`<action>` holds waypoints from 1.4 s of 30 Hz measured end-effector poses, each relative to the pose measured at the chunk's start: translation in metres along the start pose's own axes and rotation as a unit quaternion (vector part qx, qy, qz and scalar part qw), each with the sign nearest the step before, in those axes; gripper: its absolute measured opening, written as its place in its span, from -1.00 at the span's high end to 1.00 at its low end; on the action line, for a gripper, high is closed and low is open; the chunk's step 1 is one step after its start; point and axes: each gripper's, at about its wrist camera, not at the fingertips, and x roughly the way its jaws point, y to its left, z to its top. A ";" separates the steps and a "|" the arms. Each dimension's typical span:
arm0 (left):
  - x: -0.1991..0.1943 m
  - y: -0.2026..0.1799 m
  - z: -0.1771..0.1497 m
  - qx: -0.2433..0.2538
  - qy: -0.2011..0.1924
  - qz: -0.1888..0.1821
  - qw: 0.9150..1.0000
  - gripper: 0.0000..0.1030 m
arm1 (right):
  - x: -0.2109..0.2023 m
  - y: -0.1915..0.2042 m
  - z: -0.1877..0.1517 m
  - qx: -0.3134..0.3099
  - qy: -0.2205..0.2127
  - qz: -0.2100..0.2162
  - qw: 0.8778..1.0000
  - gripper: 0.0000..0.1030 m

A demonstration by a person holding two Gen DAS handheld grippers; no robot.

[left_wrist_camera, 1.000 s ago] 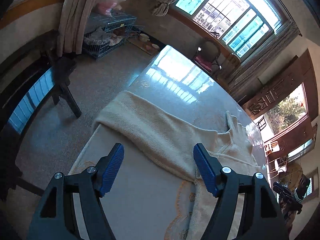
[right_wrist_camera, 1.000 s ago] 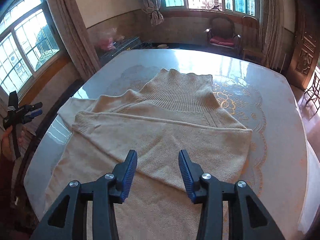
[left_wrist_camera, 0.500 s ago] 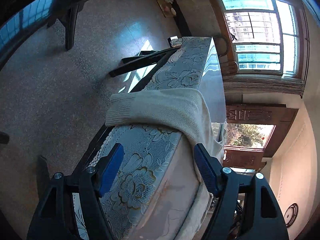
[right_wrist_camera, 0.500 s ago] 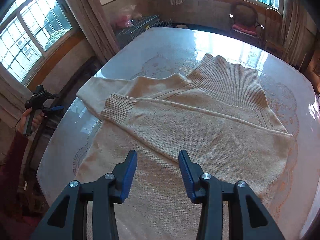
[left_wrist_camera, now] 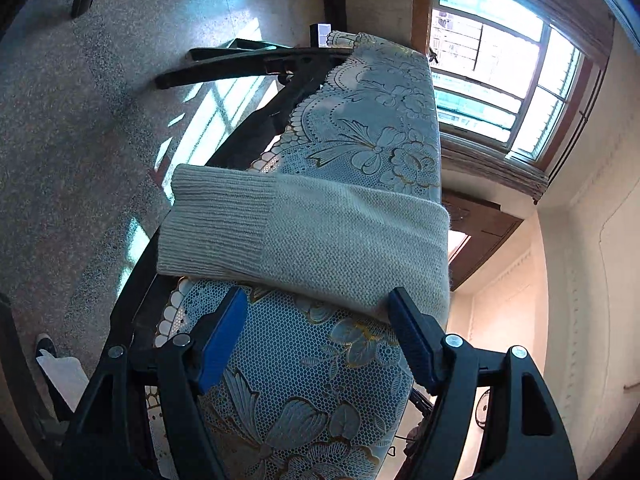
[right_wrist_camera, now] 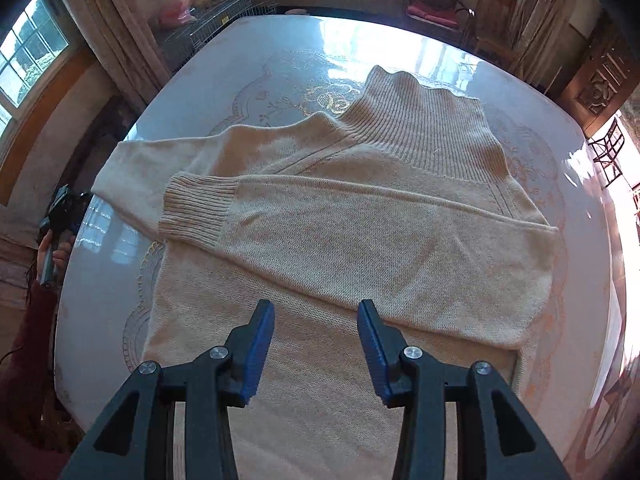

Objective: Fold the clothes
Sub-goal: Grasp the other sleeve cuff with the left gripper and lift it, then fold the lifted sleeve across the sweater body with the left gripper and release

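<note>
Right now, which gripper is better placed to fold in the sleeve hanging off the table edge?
Left. The left gripper is open and faces the hanging sleeve at the table edge, cuff just ahead. The right gripper hovers over the sweater body, away from that sleeve.

Lace tablecloth (left_wrist_camera: 360, 128), red-cushioned chair (right_wrist_camera: 434, 4), wire cage (right_wrist_camera: 224, 16).
</note>
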 end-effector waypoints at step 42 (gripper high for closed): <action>0.100 -0.332 -0.161 0.330 -0.198 0.188 0.903 0.92 | -0.035 -0.127 -0.081 0.113 -0.142 0.056 0.982 0.15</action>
